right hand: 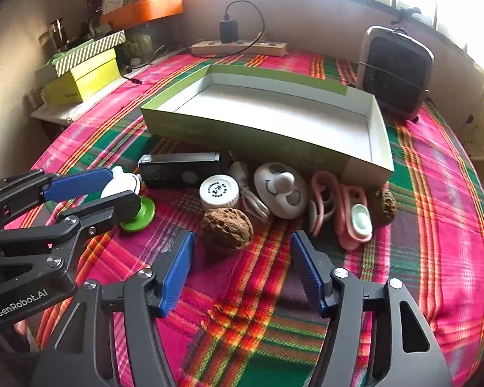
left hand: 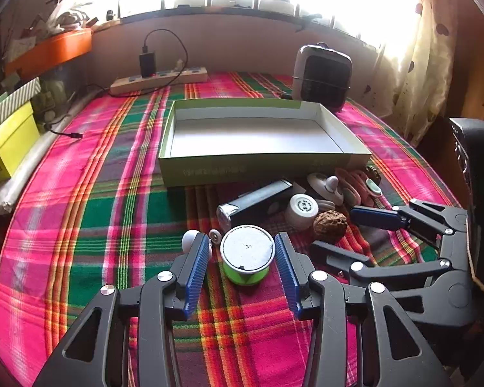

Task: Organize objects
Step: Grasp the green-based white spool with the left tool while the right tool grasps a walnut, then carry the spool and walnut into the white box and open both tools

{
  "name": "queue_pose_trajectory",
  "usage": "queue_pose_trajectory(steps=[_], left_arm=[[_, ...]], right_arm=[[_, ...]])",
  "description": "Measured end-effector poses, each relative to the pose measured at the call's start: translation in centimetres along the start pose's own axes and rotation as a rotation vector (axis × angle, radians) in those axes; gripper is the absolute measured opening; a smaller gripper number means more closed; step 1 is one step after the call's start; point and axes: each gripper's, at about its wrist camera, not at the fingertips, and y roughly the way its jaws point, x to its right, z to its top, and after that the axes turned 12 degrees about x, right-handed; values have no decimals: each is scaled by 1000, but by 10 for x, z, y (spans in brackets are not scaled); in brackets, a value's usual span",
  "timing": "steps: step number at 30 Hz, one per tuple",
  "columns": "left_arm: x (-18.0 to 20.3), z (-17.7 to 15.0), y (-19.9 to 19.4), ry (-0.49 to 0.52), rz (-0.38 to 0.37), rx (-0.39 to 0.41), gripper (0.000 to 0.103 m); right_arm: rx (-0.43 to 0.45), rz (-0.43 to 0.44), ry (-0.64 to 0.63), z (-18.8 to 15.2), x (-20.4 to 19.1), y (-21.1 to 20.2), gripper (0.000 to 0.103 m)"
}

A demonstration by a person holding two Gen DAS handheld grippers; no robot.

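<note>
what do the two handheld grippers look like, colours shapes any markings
Both are the same build. The left gripper and right gripper have matte black plastic linkage arms with triangular cut-outs, joined by round silver pivot bolts. Each finger ends in a flat, ribbed blue pad. In the right wrist view, the left gripper's body bears white "GenRobot.AI" lettering. No cables, hands or sleeves show.

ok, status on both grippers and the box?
Left gripper open around green-based cap, pads clear. Right gripper open, empty, near walnut. Box empty. Clutter piled along its front.
</note>
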Motion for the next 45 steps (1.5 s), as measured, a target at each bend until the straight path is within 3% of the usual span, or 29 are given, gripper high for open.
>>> queue_pose_trajectory(steps=[11,15,20,34,45], left_arm=[[-2,1,8,-26,-27,-28,39],[-1,1,8,-22,-27,-33,32],[-2,1,9,-30,-26,-32,32],[-2,11,1,-37,-37,-9,31],[-8,46,-3,-26,-58,39,31]], right_arm=[[2,4,-30,5,-5,5,46],[6,12,-21,5,-4,4,40],[10,17,-17,5,-5,4,34],[18,32,-2,6,-5,-4,33],[80,45,24,34,4,-19,33]])
